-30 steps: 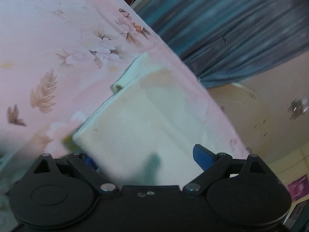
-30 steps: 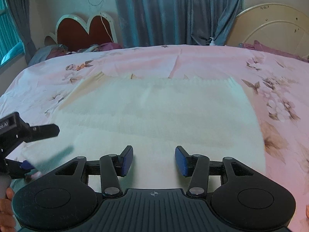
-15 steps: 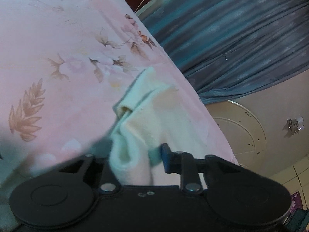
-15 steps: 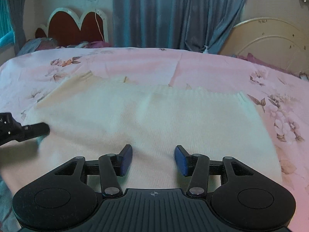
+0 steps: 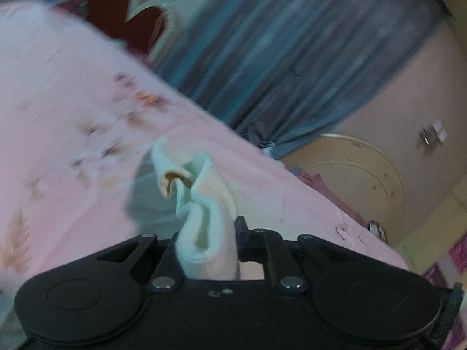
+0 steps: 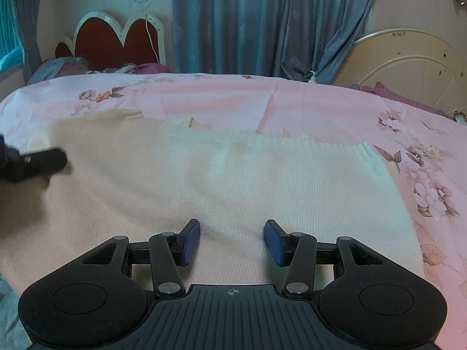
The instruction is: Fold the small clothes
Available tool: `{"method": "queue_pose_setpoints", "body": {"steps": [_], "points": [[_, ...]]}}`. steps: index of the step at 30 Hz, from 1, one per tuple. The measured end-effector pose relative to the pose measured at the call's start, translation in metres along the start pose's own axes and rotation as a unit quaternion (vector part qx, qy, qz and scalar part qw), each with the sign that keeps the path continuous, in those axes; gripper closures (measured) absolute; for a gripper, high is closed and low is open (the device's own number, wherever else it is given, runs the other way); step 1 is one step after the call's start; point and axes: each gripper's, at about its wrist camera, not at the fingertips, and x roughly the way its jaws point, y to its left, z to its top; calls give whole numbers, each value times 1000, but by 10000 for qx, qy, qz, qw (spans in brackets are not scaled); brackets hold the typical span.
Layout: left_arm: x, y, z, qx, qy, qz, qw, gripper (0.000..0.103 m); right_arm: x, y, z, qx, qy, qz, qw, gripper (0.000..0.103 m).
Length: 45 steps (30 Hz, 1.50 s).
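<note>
Nearest, the left claw [image 5: 208,245] is closing, its pads pinching a bunched corner of the cream knit [image 5: 201,221], which stands up in folds between them, lifted off the bed [image 5: 73,151]. The right claw [image 6: 232,243] is spread, hovering with its blue pads over the near part of the knit [image 6: 233,180] and gripping nothing. The knit lies flat across the pink floral bed [image 6: 262,99]. Farther off stand a red headboard [image 6: 113,43] and blue curtains [image 6: 248,20]. No containers show.
</note>
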Motion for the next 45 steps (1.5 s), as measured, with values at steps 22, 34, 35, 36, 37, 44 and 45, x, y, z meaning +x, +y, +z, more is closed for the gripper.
{"method": "queue_pose_setpoints", "body": {"steps": [22,34,35,36,37,44,45], "points": [[51,-164,-123,2889,1589,-1193,9365,80,-103,-146,-27,1951,-351,-305,9797,55],[-15,-123,-98,2879,1550,-1106,9385,40,-57,-132,-2,2344,104,859,9683,55],[-19,-117,-90,2776,1492,-1026,9435,40,-51,-132,-1,2375,146,917,9669,55],[-22,-110,-80,2645,1418,-934,9493,40,-45,-133,0,2404,191,952,9658,55],[-22,-105,-72,2530,1354,-848,9542,40,-39,-135,1,2431,206,959,9650,55],[21,-78,-24,1834,1147,-222,9761,40,-20,-143,4,2766,243,1161,9536,74],[29,-78,-20,1765,1173,-195,9771,40,-18,-143,5,2796,286,1213,9520,82]]}}
